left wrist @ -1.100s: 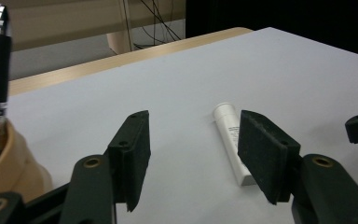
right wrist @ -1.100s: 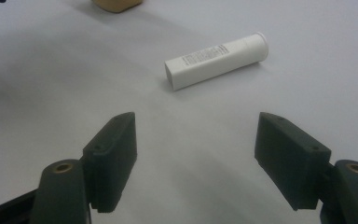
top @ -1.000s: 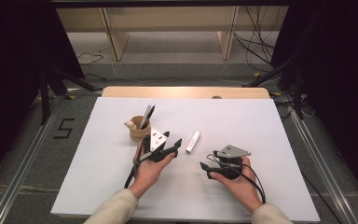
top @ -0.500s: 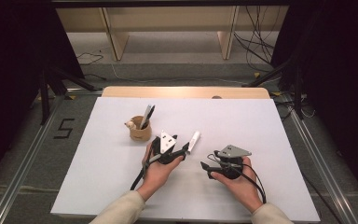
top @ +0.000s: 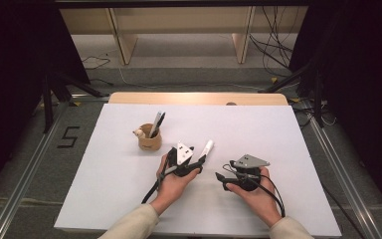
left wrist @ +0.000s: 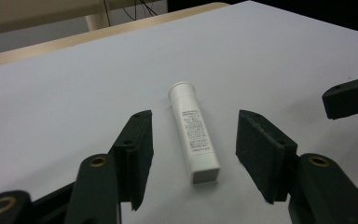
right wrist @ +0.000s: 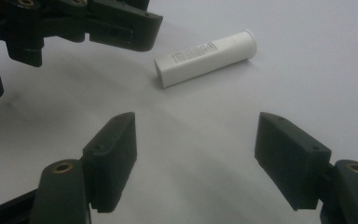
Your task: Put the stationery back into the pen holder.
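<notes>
A white tube (left wrist: 193, 133) with small print lies flat on the white table sheet (top: 104, 189). My left gripper (left wrist: 196, 149) is open, with one jaw on each side of the tube's near end and neither pad touching it. Its jaws have just been closing a little, with the tube between them. From above, the left gripper (top: 198, 158) sits at the near end of the tube (top: 207, 148). My right gripper (right wrist: 198, 154) is open over bare sheet with nothing between its jaws. The tube (right wrist: 205, 57) lies ahead of it, and the left gripper (right wrist: 74, 23) is at the upper left. From above, the right gripper (top: 224, 172) rests low, to the right of the left one.
A brown cup (top: 149, 140) with pens and a small figure stands left of the left gripper. A jaw of the right gripper (left wrist: 349, 95) shows at the right edge of the left gripper view. The wooden table edge (top: 199, 98) runs along the far side.
My left gripper has moved right, away from the cup, and now has its jaws around the near end of the white tube. The right hand has stayed in place.
</notes>
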The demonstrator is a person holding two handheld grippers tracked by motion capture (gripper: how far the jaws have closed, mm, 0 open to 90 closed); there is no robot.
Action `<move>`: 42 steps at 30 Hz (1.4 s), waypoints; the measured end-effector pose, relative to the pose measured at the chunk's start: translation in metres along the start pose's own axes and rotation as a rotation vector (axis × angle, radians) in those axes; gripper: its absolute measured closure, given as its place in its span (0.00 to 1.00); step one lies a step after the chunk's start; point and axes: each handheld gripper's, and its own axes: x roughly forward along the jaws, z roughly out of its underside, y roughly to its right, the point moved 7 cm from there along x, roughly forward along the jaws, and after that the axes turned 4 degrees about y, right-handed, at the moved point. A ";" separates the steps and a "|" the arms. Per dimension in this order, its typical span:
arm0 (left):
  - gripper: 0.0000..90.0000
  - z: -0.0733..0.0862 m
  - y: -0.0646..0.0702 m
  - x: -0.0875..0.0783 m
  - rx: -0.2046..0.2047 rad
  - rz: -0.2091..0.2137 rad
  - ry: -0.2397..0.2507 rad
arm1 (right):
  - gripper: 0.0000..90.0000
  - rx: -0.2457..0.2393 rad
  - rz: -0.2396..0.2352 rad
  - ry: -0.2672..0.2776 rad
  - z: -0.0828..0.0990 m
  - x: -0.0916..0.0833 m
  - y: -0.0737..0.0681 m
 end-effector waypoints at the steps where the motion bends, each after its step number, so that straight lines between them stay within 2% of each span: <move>1: 0.51 0.001 0.000 0.001 0.002 0.000 -0.005 | 0.33 -0.002 0.002 0.000 0.000 -0.001 0.001; 10: 0.53 0.008 0.001 0.009 -0.004 -0.007 -0.040 | 0.33 -0.001 0.005 -0.006 0.001 -0.002 0.003; 15: 0.53 0.010 0.003 0.012 0.008 -0.009 -0.054 | 0.33 0.003 0.007 0.000 0.001 -0.002 0.004; 19: 0.55 0.011 0.002 0.013 0.006 -0.026 -0.069 | 0.33 0.004 0.010 -0.003 0.001 -0.003 0.004; 23: 0.56 0.011 0.004 0.014 0.025 -0.029 -0.080 | 0.33 0.004 0.009 -0.001 0.001 -0.003 0.004; 26: 0.56 0.012 0.004 0.016 0.036 -0.033 -0.100 | 0.33 0.004 0.008 -0.003 0.001 -0.002 0.004; 36: 0.57 0.013 0.008 0.022 0.031 -0.027 -0.150 | 0.33 0.003 0.008 -0.001 0.001 -0.002 0.005; 38: 0.58 0.014 0.009 0.024 0.040 -0.031 -0.173 | 0.33 0.002 0.008 0.000 0.001 -0.003 0.005; 42: 0.59 0.015 0.009 0.025 0.035 -0.039 -0.178 | 0.33 0.005 0.008 0.001 0.001 -0.003 0.005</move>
